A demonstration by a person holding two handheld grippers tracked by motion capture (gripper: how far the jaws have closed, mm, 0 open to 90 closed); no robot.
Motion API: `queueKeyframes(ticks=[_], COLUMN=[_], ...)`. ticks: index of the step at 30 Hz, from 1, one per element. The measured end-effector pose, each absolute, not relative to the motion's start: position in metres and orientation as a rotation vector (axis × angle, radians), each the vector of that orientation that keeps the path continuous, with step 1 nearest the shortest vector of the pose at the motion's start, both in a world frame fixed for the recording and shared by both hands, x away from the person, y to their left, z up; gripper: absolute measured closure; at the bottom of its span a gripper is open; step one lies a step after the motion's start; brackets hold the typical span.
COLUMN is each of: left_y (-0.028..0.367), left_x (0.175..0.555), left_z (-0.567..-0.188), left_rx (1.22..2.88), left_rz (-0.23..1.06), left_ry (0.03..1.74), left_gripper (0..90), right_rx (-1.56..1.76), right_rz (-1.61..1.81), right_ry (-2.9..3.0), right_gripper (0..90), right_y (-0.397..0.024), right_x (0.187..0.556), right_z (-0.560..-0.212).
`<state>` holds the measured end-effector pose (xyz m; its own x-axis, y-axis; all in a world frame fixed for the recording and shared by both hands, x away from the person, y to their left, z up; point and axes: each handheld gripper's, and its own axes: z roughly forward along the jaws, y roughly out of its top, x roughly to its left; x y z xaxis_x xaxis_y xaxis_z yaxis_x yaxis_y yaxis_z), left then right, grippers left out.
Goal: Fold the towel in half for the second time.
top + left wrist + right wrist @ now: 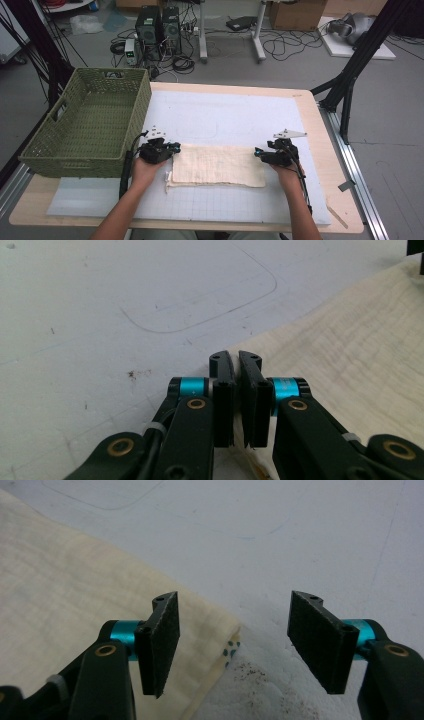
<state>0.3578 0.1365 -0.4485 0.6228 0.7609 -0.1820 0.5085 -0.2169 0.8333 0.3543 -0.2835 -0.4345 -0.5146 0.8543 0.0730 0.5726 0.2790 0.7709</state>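
A folded cream cloth lies flat on the white mat near the table's front. My left gripper sits at the cloth's far left corner. In the left gripper view its jaws stand together, pinching the edge of the cloth. My right gripper is at the cloth's far right corner. In the right gripper view its jaws stand apart, low over the mat. The corner of the cloth reaches in between them, and the pads do not press on it.
A green woven basket stands at the table's left, close to my left gripper. The wooden table edge runs down the right side of the mat. Computers and cables lie on the floor beyond the table.
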Motion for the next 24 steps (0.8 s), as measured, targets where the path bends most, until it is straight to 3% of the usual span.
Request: queueKeyframes(ticks=[11,15,19,24], left_y=[0.139,0.138,0.138,0.138], left_x=[0.358,0.359,0.359,0.359], left_z=[-0.45,-0.45,-0.45,-0.45], left_rx=[1.877,1.873,1.871,1.871], left_rz=[0.318,0.317,0.318,0.323], left_ry=[1.028,1.031,1.036,1.029], left_gripper=[84.0,84.0,84.0,84.0], right_rx=[1.321,1.27,1.238,1.21], right_rz=[1.086,1.059,1.061,1.041], right_ry=[2.259,2.285,2.331,2.332], right_gripper=[53.1,64.6,83.9,85.1], right_y=[-0.272,-0.272,-0.268,-0.265], right_x=[0.372,0.371,0.367,0.365], right_z=[-0.447,-0.446,-0.445,-0.444])
